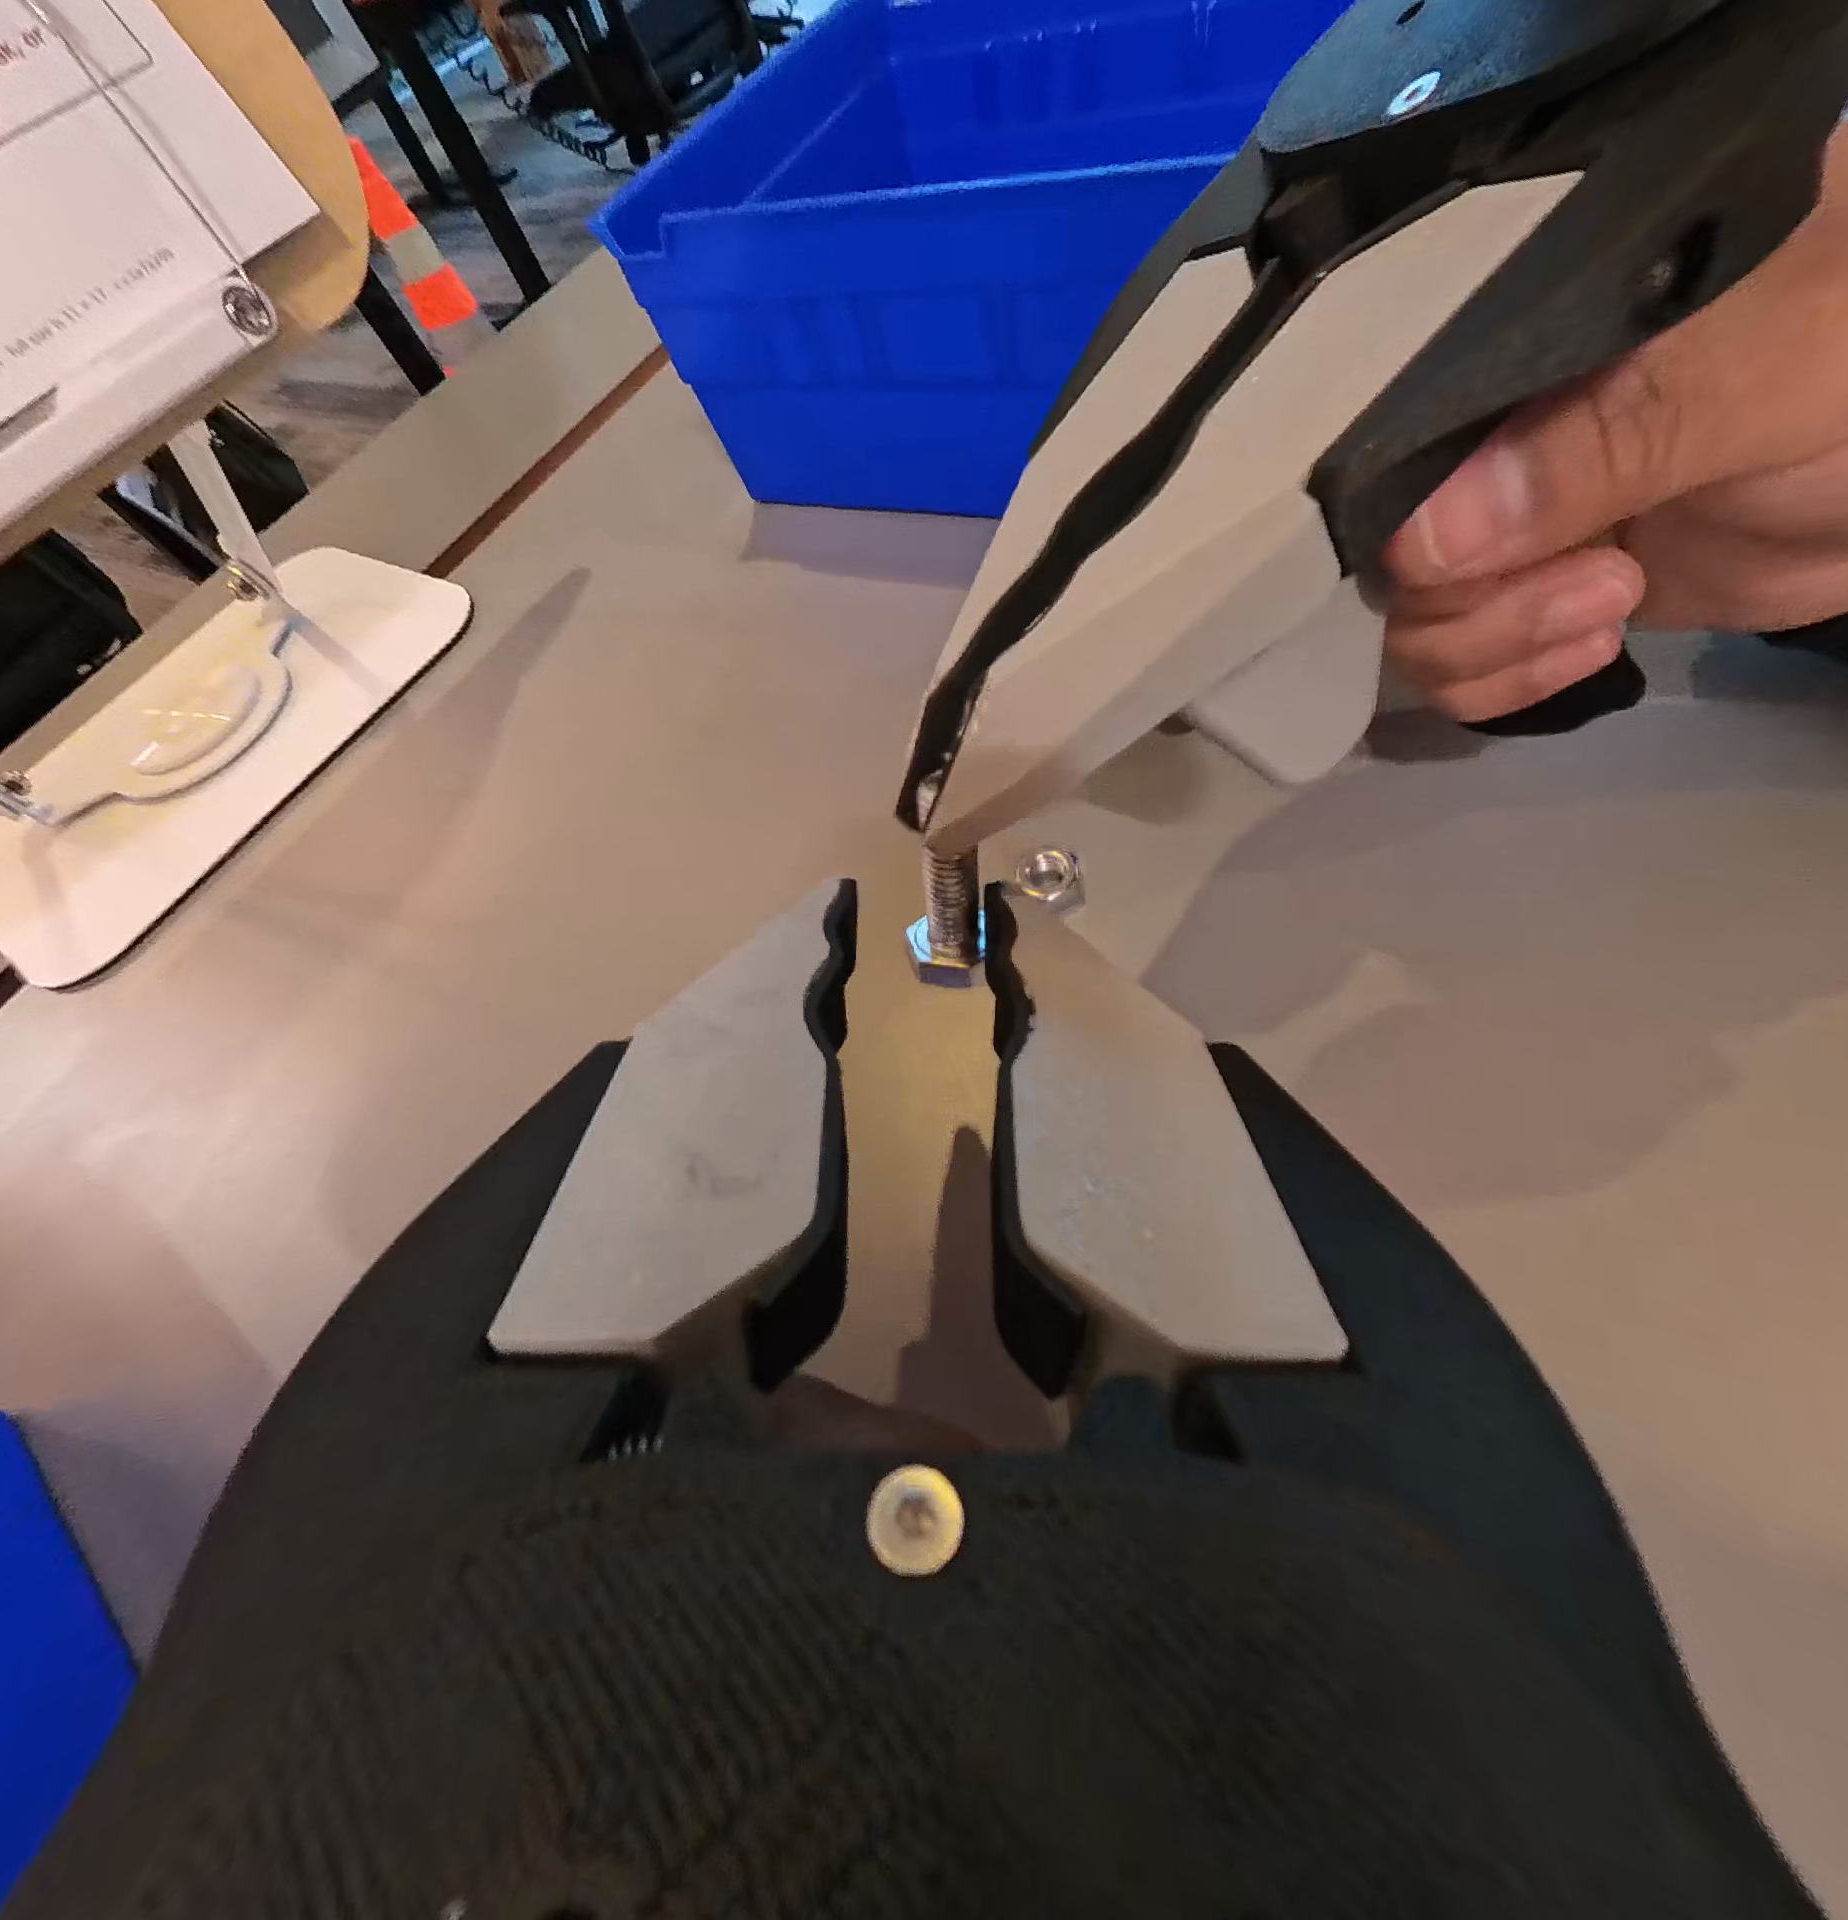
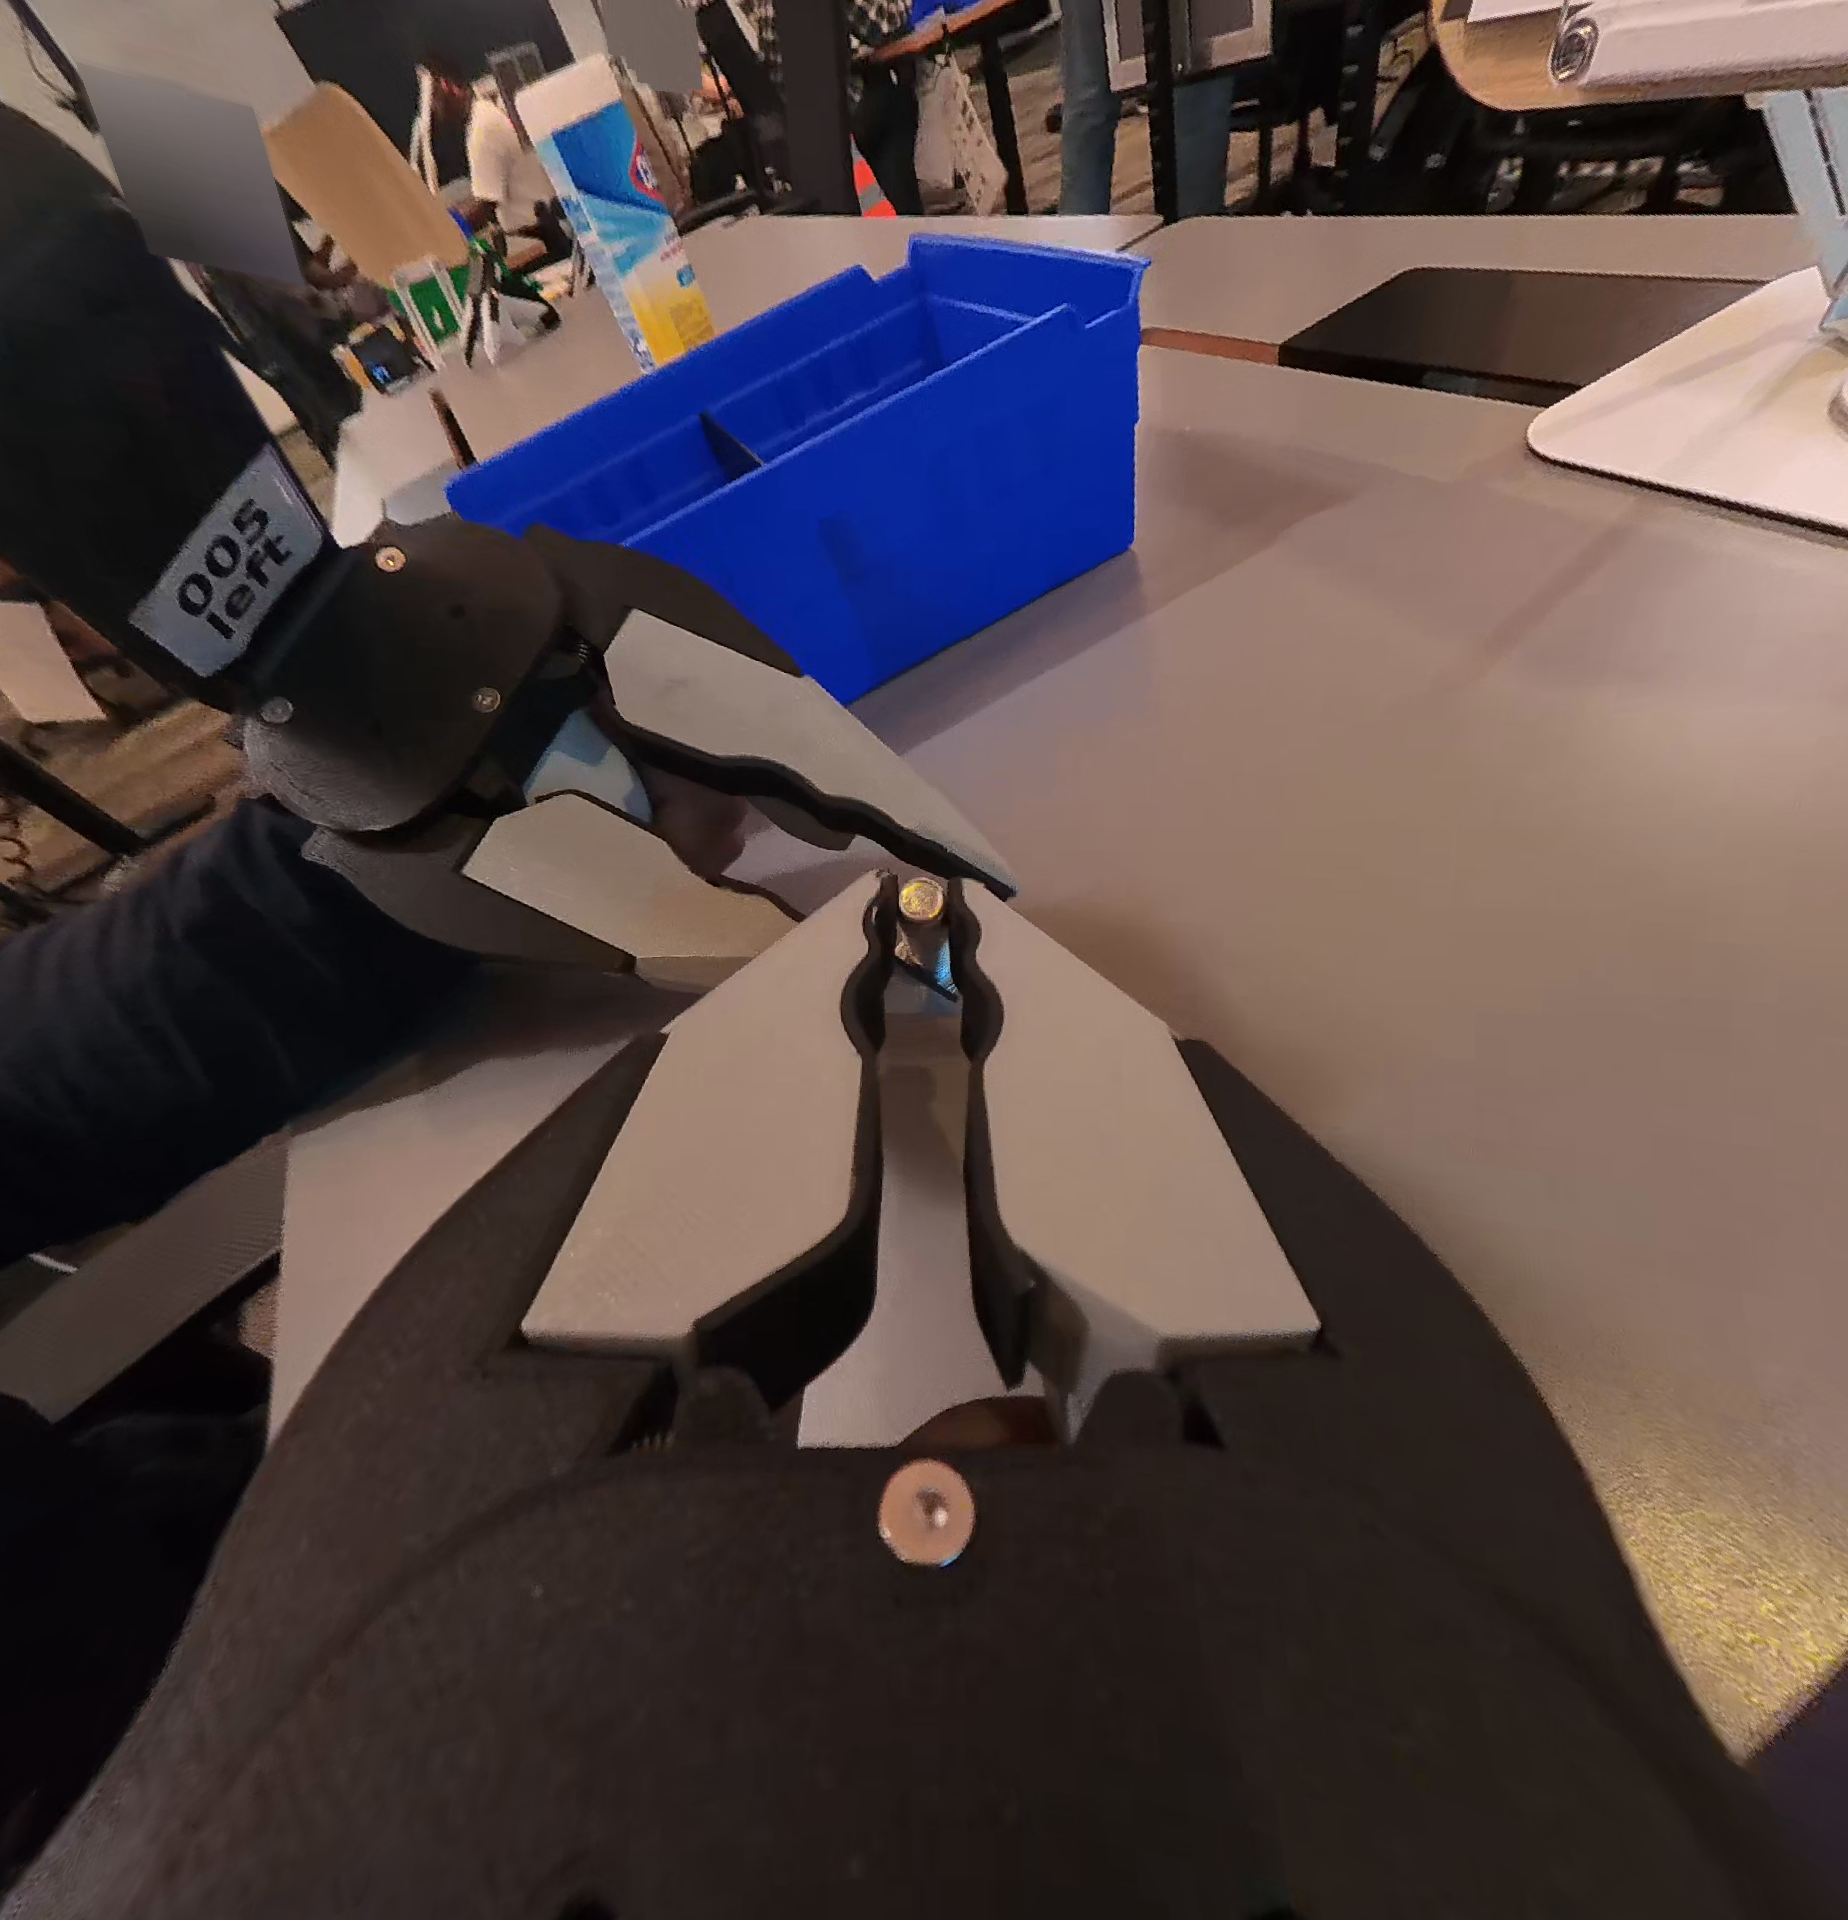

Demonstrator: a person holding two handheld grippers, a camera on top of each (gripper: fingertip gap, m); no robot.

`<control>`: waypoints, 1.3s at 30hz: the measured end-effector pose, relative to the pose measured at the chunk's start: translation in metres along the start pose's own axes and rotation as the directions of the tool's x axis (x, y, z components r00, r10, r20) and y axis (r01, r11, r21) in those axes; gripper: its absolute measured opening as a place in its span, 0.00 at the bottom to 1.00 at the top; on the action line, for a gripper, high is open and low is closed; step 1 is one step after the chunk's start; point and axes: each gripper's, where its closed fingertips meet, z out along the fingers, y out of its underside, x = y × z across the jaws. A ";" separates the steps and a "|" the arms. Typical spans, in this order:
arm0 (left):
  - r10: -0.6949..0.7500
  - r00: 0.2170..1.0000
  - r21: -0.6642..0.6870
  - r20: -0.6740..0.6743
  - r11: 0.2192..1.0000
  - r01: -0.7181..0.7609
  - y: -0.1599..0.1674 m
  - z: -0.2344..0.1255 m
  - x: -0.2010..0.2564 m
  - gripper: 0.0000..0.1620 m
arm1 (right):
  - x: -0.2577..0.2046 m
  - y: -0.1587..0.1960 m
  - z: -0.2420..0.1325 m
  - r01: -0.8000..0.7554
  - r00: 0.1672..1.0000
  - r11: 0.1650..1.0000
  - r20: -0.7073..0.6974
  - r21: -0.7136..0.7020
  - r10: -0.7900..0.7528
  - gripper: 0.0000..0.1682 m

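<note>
On a grey worktop, in front of a divided blue bin, two hand-held tools meet over a steel bolt standing head-down. The right tongs, gripped by a hand, pinch the bolt's threaded top. The left tongs are spread, their tips either side of the bolt's hexagonal head. A loose nut lies just beside them. A printed sign on a white stand, a branded wipes canister and a grey tag on the left tool bear writing.
</note>
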 end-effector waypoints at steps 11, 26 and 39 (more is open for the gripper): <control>-0.081 0.991 0.050 -0.106 0.995 0.086 -0.005 -0.008 0.004 0.21 | -0.006 -0.015 -0.009 -0.104 0.991 0.990 0.096 0.092 0.095 0.04; -0.099 0.974 0.102 -0.205 0.987 0.122 -0.015 -0.011 0.018 0.17 | -0.018 -0.023 -0.017 -0.090 0.982 0.988 0.177 0.126 0.067 0.04; -0.026 0.957 0.181 -0.288 0.980 0.081 -0.027 -0.028 0.032 0.12 | -0.041 -0.023 -0.029 0.055 0.963 0.991 0.255 0.121 -0.085 0.04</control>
